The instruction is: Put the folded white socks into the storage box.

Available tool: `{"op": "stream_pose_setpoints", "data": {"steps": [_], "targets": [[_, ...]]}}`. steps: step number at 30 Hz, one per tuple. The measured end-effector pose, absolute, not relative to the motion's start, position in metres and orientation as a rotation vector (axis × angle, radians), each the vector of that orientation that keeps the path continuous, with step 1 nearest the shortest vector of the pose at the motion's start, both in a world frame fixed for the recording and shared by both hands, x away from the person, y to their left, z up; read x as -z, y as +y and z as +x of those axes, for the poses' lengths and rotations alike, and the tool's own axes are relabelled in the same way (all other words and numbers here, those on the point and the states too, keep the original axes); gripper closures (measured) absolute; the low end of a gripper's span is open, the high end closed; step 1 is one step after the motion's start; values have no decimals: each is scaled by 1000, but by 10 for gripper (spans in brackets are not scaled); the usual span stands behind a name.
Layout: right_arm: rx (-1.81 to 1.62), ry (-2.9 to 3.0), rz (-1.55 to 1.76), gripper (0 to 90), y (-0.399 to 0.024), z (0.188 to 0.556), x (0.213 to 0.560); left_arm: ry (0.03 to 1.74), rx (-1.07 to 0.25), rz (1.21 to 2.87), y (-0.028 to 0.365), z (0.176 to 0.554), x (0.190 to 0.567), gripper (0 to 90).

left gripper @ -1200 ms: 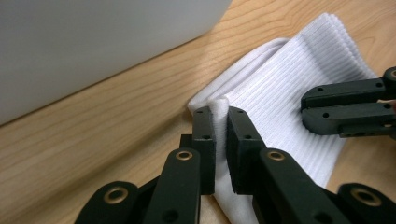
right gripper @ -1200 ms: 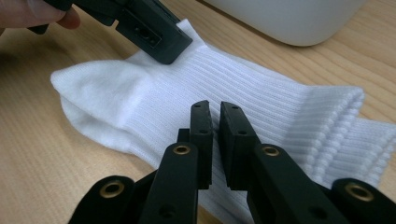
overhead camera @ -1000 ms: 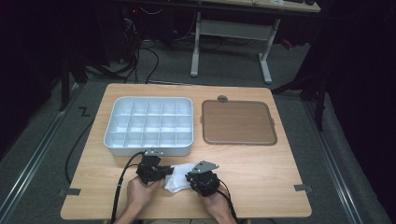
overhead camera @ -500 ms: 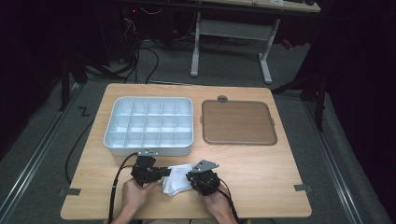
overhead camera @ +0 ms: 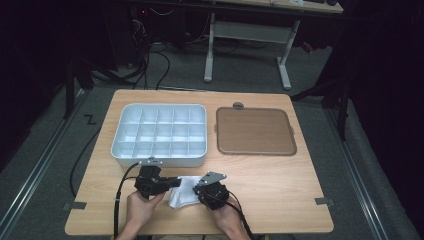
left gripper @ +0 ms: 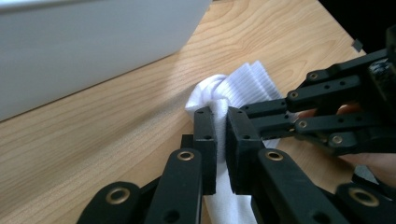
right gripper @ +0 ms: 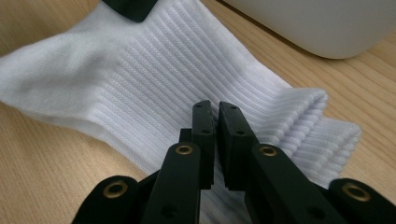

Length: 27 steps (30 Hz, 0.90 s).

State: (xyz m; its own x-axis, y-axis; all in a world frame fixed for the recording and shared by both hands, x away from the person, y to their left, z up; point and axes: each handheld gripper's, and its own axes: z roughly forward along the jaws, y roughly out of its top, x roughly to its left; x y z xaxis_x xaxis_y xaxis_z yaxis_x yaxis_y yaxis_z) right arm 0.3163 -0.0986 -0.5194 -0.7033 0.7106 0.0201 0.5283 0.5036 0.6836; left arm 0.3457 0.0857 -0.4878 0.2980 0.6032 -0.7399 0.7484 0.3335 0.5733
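Observation:
A white ribbed sock (overhead camera: 181,194) lies on the wooden table near the front edge, between the two grippers. My left gripper (overhead camera: 175,182) is shut on the sock's bunched end (left gripper: 219,91), and white fabric rises between its pads (left gripper: 222,119). My right gripper (overhead camera: 199,194) comes in from the sock's other side. Its jaws (right gripper: 215,109) have just closed a little further and stand shut over the flat ribbed part of the sock (right gripper: 140,79). I see no fabric between them. The left gripper's tip (right gripper: 130,8) shows at the sock's far end.
A white tray (overhead camera: 117,145) divided into several compartments stands just behind the grippers, its wall (left gripper: 93,42) close to the sock. A brown flat board (overhead camera: 255,131) lies to its right. Bare wood stretches to the right of the hands.
My left gripper has risen slightly and shifted left with the sock's end in it. The right gripper has stayed where it was.

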Motion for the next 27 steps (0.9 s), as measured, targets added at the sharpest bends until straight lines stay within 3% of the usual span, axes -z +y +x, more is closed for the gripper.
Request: {"op": "stream_pose_setpoints", "data": {"steps": [20, 27], "targets": [[-1019, 2601, 918, 879, -55, 322, 519, 1377, 167, 1304, 92, 346, 480, 845], [-1061, 2534, 943, 810, -71, 321, 505, 1395, 128, 1314, 94, 347, 480, 846]]}}
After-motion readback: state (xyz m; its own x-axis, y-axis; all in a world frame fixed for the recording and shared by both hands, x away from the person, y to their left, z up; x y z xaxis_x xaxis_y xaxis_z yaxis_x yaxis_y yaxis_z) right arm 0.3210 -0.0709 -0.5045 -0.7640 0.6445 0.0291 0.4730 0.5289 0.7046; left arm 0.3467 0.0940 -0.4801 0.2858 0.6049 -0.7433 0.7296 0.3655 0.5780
